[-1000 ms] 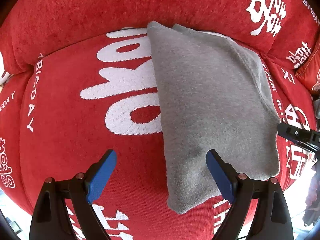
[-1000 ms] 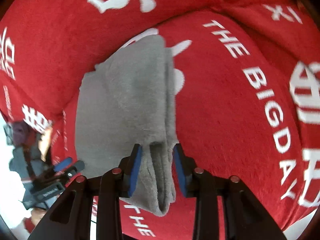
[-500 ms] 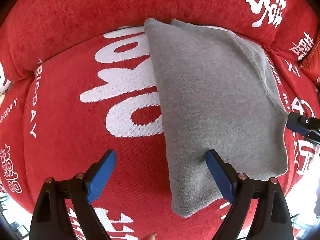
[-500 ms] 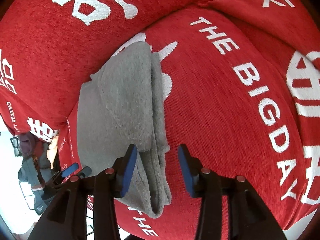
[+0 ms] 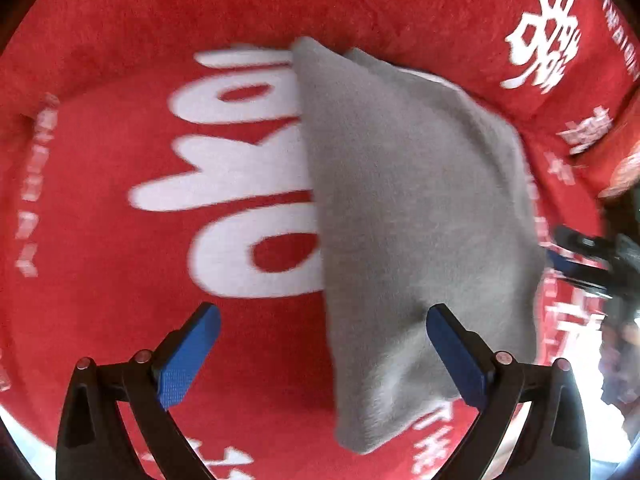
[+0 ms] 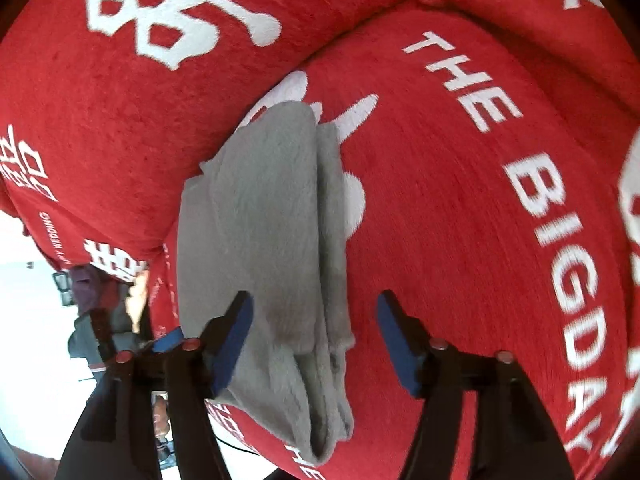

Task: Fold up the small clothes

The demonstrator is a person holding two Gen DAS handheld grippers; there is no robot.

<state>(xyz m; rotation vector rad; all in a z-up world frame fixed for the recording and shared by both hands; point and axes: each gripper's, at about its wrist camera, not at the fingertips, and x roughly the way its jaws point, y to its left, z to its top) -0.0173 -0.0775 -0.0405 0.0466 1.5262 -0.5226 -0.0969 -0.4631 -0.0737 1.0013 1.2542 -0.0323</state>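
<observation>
left wrist view motion-blurred throughout; white lettering (image 5: 248,184) on the red cushion (image 5: 100,240) unreadable, partly hidden under grey cloth (image 5: 420,220); right gripper (image 5: 580,256) at frame edge smeared, finger state unclear; right wrist view: left gripper (image 6: 168,340) mostly hidden behind near fingers (image 6: 232,340); background lower left overexposed

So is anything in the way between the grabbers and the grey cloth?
Nothing visible. The folded grey cloth lies bare on the red cushion. The right gripper hangs open right over its near end, and the left gripper is open at its edge.
</observation>
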